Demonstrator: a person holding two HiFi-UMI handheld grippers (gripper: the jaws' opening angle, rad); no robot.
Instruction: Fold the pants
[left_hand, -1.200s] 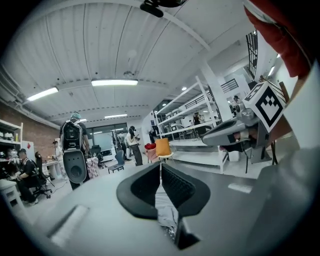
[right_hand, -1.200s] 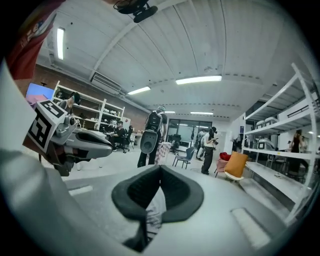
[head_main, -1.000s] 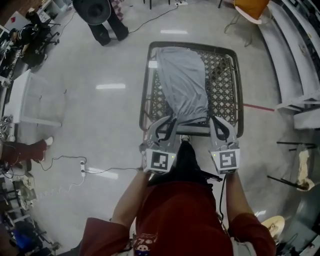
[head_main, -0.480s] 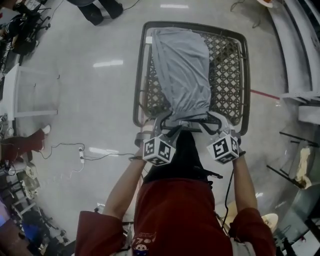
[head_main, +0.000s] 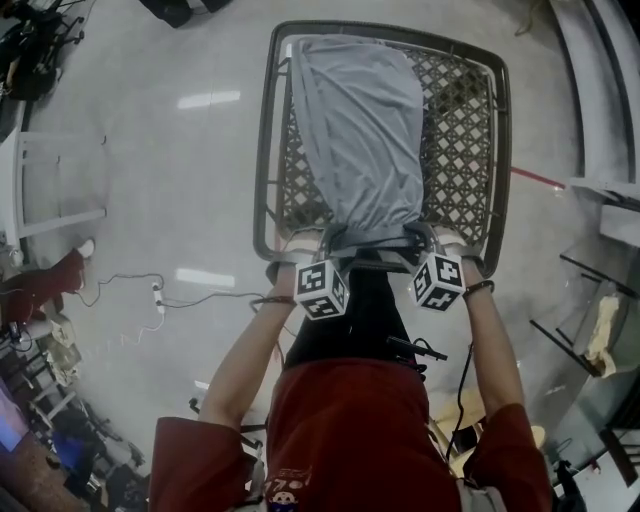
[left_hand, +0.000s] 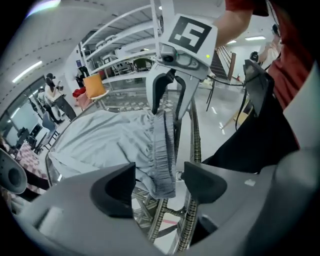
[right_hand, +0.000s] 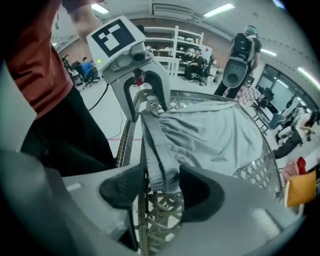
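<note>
Grey pants (head_main: 360, 130) lie flat along the metal lattice table (head_main: 495, 150), with the elastic waistband (left_hand: 162, 150) at the near edge. My left gripper (head_main: 300, 245) and right gripper (head_main: 440, 242) stand at the two waistband corners, pointing steeply down. In the left gripper view the left gripper (left_hand: 157, 182) has just been opening; the waistband corner hangs loose between its spread pads. In the right gripper view the right gripper (right_hand: 160, 192) has likewise been opening, and the waistband end (right_hand: 157, 165) sits between its parted pads.
The table's rim (head_main: 268, 190) frames the lattice top; bare lattice (head_main: 460, 120) shows to the right of the pants. Cables (head_main: 160, 295) lie on the floor at left, by a white frame (head_main: 50, 190). Shelves and people stand far off (right_hand: 240, 45).
Both grippers have come down from above the near edge to the table rim, laying the waistband there. Their jaws, earlier shut on the waistband corners, now stand apart.
</note>
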